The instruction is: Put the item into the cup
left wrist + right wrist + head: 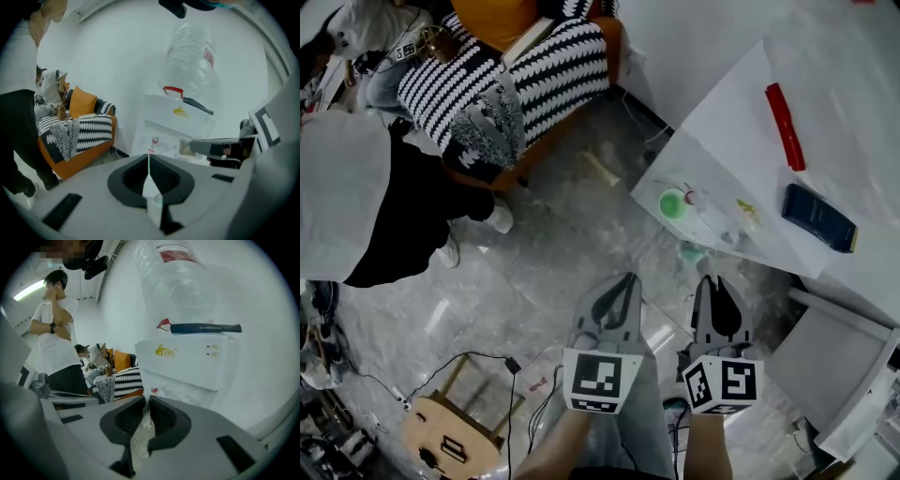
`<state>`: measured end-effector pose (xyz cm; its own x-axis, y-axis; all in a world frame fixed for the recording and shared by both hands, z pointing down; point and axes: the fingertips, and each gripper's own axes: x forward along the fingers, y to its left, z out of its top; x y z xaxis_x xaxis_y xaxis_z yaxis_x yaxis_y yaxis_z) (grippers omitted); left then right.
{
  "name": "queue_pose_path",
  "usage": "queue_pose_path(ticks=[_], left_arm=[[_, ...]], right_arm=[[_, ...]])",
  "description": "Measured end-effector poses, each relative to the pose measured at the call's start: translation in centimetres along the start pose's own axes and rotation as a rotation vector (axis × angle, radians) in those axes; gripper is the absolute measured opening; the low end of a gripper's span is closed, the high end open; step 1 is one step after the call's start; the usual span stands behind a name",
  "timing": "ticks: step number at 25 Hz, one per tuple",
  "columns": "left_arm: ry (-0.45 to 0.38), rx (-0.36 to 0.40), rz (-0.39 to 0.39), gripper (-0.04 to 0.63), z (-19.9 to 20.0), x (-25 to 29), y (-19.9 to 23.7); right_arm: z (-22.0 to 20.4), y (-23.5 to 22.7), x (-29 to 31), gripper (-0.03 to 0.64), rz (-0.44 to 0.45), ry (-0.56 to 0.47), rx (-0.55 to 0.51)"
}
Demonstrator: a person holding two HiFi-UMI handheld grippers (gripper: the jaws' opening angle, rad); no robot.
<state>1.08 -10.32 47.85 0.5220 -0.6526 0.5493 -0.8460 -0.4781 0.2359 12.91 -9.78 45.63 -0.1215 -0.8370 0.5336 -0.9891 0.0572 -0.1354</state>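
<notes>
One crumpled, clear wrapper (140,438) fills right tongs (146,404).

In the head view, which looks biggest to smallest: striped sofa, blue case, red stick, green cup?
1. striped sofa
2-3. blue case and red stick: no clear order, since one is wider and the other longer
4. green cup

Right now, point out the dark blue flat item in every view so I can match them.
Head view: the dark blue flat item lies at right, below the red bar.
Left gripper view: the item sits right of centre, edge-on.
Right gripper view: the item sits above centre, edge-on.
Shared landmark: the striped sofa, left of the item in all three views.
</notes>
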Motion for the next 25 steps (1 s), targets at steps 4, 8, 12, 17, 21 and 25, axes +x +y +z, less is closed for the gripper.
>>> queue_pose_path(ticks=[4, 8, 12, 17, 21, 25], left_arm=[[-0.002, -0.012, 0.011, 0.017, -1.1, 1.7, 1.1], [0.001, -0.041, 0.017, 0.017, -2.1, 2.9, 1.5], [0.003, -0.048, 0.027, 0.017, -3.1, 3.7, 1.9], [-0.001, -0.066, 0.042, 0.017, -3.7, 4.2, 2.5], [-0.014, -0.077, 0.062, 0.017, -3.8, 4.7, 3.1], [-0.001, -0.078, 0.074, 0.017, -4.4, 5.1, 3.6]], right_arm=[[-1.5, -0.5, 2.4, 0.044, -0.011, 0.022, -0.009], [-3.0, -0.6, 5.1, 0.044, -0.004, 0.040, -0.053], [-4.2, -0.7, 7.3, 0.044, -0.009, 0.068, -0.144], [-4.8, -0.8, 9.3, 0.044, -0.019, 0.094, -0.262], [-4.9, -1.0, 10.7, 0.044, -0.020, 0.103, -0.292], [-5.8, -1.0, 12.2, 0.044, -0.030, 0.156, -0.307]])
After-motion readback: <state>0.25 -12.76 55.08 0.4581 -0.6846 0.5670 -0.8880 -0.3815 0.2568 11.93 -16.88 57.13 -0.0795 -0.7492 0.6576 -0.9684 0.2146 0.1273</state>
